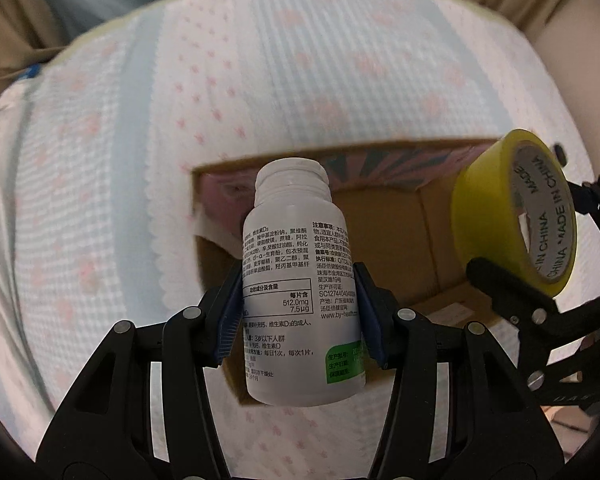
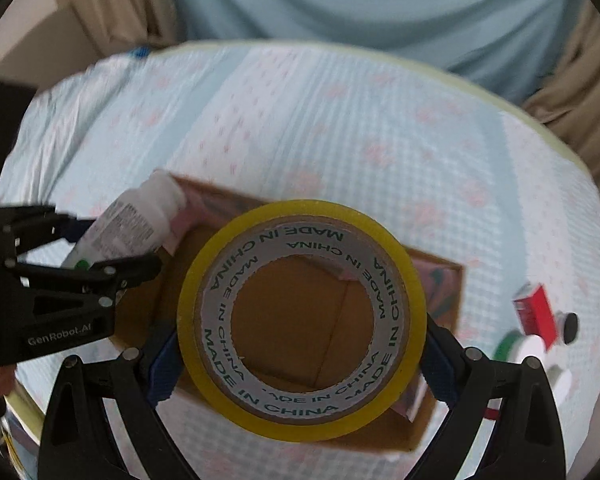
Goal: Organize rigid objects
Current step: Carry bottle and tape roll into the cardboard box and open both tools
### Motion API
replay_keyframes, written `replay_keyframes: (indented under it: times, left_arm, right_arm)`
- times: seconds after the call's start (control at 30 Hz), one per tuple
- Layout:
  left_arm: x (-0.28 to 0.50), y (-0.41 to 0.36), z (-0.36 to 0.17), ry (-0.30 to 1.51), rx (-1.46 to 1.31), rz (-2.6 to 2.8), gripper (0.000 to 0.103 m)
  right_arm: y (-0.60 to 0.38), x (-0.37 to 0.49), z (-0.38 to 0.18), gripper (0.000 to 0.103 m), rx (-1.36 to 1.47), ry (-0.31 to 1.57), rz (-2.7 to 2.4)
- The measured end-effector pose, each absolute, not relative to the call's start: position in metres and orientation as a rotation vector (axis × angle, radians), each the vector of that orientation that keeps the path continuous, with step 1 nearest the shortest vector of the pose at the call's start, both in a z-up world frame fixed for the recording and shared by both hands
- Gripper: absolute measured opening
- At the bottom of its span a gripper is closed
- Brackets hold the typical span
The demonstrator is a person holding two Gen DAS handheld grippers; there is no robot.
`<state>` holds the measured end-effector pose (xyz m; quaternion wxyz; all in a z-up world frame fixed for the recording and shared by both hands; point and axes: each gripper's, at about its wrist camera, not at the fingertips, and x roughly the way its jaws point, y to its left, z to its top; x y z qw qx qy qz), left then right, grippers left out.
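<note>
Yellow tape roll (image 2: 302, 320) sits clamped between right claw (image 2: 300, 354) pads.

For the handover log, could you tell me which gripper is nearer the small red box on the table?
Right. The right gripper, holding the tape roll, is beside the red box; the left gripper is across the cardboard box.

A white plastic pill bottle (image 1: 300, 284) with a printed Chinese label and a white cap is held in the air over the open cardboard box (image 2: 440, 280). Beside it a yellow tape roll (image 2: 302, 318), its grey core printed "MADE IN CHINA", is held above the same box, its hole facing the right wrist camera.
</note>
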<state>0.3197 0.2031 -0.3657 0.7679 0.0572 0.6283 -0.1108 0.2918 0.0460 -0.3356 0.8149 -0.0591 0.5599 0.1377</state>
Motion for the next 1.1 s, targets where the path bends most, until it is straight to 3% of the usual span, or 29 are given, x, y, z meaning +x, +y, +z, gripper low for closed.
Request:
replay_keyframes:
  times: [0.23,0.5,0.57,0.6,0.63,1.1]
  left_arm:
    - [0.335,0.184,-0.430,1.483,0.167,-0.299,0.048]
    - [0.336,0.168,-0.442,1.480,0.282,-0.310,0.048]
    - [0.336,0.164,-0.437,1.457,0.304,-0.324,0.055]
    - [0.336,0.163,-0.433,1.438,0.316,-0.319,0.072]
    - [0.337,0.162,-0.428,1.418,0.318,-0.315,0.101]
    - [0.331,0.177,-0.399,1.401,0.239,-0.292,0.103]
  right_arm:
    - [0.053,0.302,-0.407,0.096,-0.215,1.303,0.347]
    - [0.048,0.298,-0.427,0.096,-0.209,1.296,0.378]
    - [0.045,0.298,-0.426,0.097,-0.190,1.280,0.372]
    - [0.045,0.298,-0.426,0.097,-0.176,1.283,0.374]
    - [0.044,0.298,-0.428,0.100,-0.173,1.305,0.385]
    - [0.033,0.273,-0.414,0.103,-0.205,1.290,0.348]
